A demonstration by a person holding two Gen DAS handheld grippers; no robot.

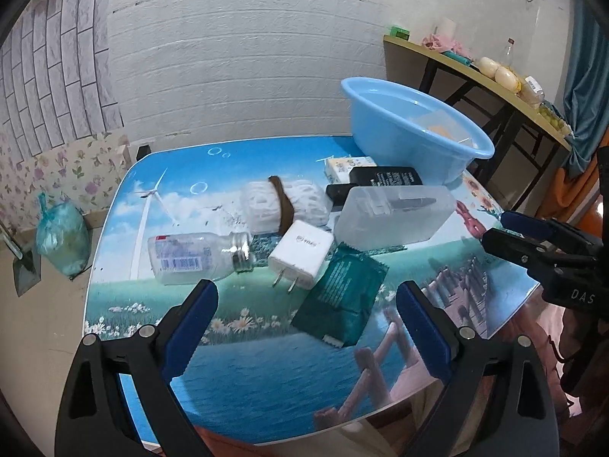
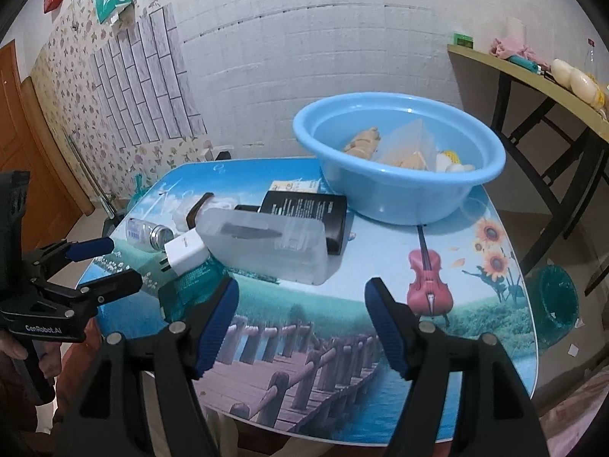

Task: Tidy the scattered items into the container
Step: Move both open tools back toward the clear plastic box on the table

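Note:
A blue basin stands at the table's far right with several small items in it. Scattered before it lie a clear bottle, a white charger, a green packet, a white roll with a brown band, a clear plastic box, a black box and a small carton. My left gripper is open and empty, just short of the charger and packet. My right gripper is open and empty, near the clear box.
The table has a glossy printed top with rounded edges. A side table with clutter stands at the right. A bagged bundle sits on the floor at the left. A green basket is on the floor at the right.

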